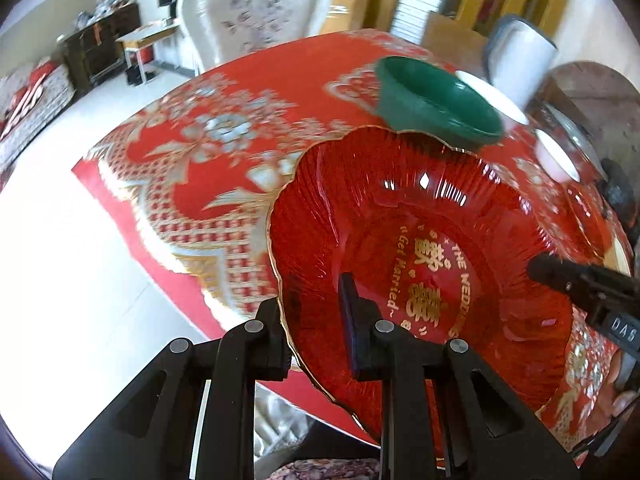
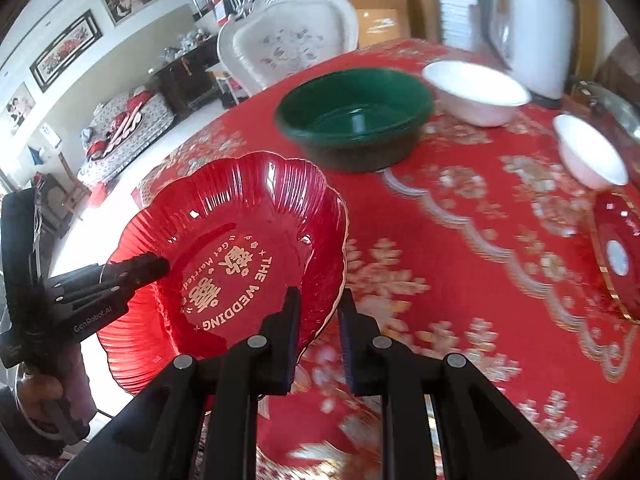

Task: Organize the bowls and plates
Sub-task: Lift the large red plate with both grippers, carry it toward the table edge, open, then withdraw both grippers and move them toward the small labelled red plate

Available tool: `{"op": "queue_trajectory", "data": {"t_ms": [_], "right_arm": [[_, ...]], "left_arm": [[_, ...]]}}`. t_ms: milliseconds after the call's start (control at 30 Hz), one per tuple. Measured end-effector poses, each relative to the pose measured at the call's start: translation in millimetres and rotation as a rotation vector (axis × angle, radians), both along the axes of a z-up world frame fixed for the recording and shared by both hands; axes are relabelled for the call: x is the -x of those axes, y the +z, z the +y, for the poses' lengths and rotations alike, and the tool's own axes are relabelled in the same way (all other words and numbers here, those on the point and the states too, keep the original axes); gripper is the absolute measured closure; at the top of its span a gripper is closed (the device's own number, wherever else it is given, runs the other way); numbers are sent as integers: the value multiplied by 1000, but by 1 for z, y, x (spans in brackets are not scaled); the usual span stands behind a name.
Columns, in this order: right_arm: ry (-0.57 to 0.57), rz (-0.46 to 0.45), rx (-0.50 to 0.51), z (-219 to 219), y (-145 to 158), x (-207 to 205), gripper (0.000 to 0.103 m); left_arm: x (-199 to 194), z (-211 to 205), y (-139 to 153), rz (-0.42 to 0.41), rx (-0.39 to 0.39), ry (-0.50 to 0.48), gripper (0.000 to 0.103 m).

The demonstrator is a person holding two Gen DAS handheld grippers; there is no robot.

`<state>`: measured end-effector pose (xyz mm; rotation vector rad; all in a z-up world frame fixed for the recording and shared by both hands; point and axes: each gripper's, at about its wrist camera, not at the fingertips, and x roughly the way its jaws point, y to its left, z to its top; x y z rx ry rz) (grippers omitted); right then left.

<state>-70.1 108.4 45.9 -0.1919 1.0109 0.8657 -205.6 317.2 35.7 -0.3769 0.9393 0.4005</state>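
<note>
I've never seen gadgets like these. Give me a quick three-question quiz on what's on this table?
1. True or false: both claws grip the red plate.
2. Which bowl sits nearest the plate: A white, B green, C blue?
3. What colour is the tablecloth?

Key:
1. True: left claw and right claw each pinch its rim.
2. B, the green bowl.
3. Red with a gold and white pattern.
</note>
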Motion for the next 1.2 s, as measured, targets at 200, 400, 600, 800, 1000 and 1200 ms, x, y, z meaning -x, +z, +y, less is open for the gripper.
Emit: {"op": "queue_trajectory", "data": {"t_ms": [200,400,600,800,1000,1200], "right_arm": [[13,45,21,28,-25,-2,84],[-16,32,15,31,-20,-2,85],[-30,14,46,35,-21,0,84],[-44,66,15,30,-22,-8,82],[-64,88,-8,18,-20,-10,61],[-92,108,-48,-2,-11,-8,56]], "left_arm": [[-4,26,-11,-8,-1,49,83],[-19,39,-18,-25,10,55,83],[-30,43,-19,-32,14,55,83],[-31,48,-21,-12,17,63,77],[-17,51,-6,-60,-37,115,47],[-11,29,27,-117,-164,88,32]]}}
